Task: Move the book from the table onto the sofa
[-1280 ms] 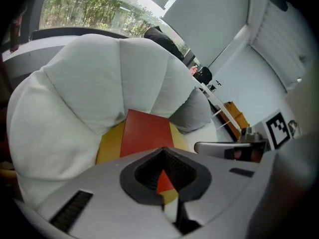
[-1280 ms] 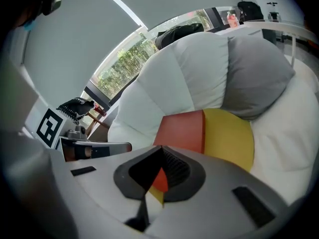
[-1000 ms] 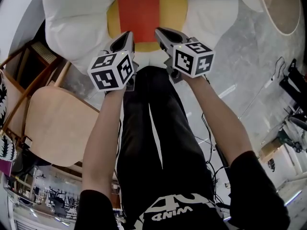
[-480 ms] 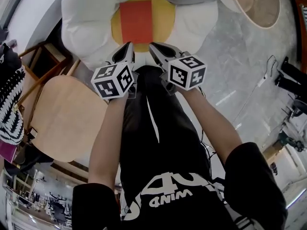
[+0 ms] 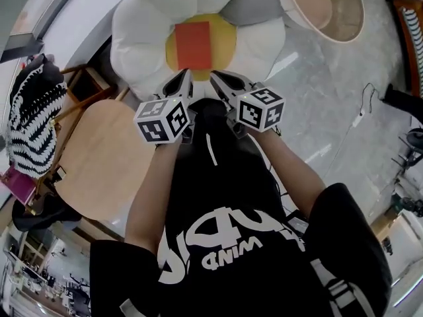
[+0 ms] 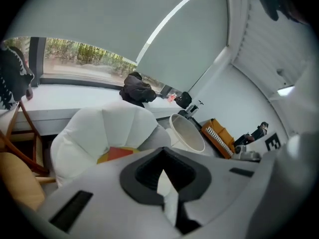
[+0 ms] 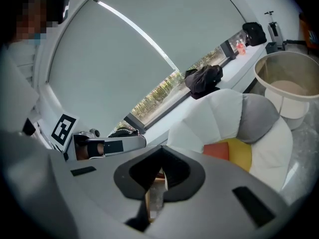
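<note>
The left tool [image 5: 186, 78] and right tool [image 5: 216, 78] are closed and empty; the red book [image 5: 193, 45] lies on the yellow centre of the flower-shaped sofa [image 5: 142, 38], its near edge hidden behind the tool bodies in both gripper views

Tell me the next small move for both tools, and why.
Probably draw both tools back and finish: the red book lies flat on the yellow centre of the flower sofa, and the left tool and right tool are shut, empty and clear of it, so nothing seems left to carry.
</note>
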Action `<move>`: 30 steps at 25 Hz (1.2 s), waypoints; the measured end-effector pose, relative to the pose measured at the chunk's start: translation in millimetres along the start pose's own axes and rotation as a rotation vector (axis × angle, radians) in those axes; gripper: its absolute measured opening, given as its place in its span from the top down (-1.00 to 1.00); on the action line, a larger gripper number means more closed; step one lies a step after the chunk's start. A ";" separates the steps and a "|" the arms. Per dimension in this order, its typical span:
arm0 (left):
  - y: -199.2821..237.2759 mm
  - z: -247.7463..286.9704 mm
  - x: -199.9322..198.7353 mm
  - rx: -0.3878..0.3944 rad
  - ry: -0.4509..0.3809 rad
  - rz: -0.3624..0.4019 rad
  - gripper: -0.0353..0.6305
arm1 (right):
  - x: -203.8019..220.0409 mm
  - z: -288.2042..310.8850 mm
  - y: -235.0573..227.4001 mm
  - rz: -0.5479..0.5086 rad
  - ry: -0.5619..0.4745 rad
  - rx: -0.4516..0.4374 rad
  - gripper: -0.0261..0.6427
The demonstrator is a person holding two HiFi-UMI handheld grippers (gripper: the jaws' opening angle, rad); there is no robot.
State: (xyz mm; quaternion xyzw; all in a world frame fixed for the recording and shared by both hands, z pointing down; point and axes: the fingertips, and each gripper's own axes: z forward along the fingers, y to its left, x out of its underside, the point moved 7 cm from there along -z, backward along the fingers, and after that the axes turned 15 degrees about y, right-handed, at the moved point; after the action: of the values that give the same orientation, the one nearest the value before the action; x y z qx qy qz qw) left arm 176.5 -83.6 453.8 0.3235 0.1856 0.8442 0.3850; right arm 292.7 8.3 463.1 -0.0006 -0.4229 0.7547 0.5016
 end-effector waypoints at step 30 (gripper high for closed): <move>-139.9 -187.4 -30.3 0.129 -0.269 0.349 0.87 | -36.2 -173.2 155.5 -0.339 -0.239 -0.102 0.92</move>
State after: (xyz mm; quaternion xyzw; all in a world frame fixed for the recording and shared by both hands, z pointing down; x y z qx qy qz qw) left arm 136.5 -30.3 227.6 0.4844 0.1276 0.8336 0.2330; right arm 266.7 69.7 237.2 0.1345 -0.5110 0.6320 0.5669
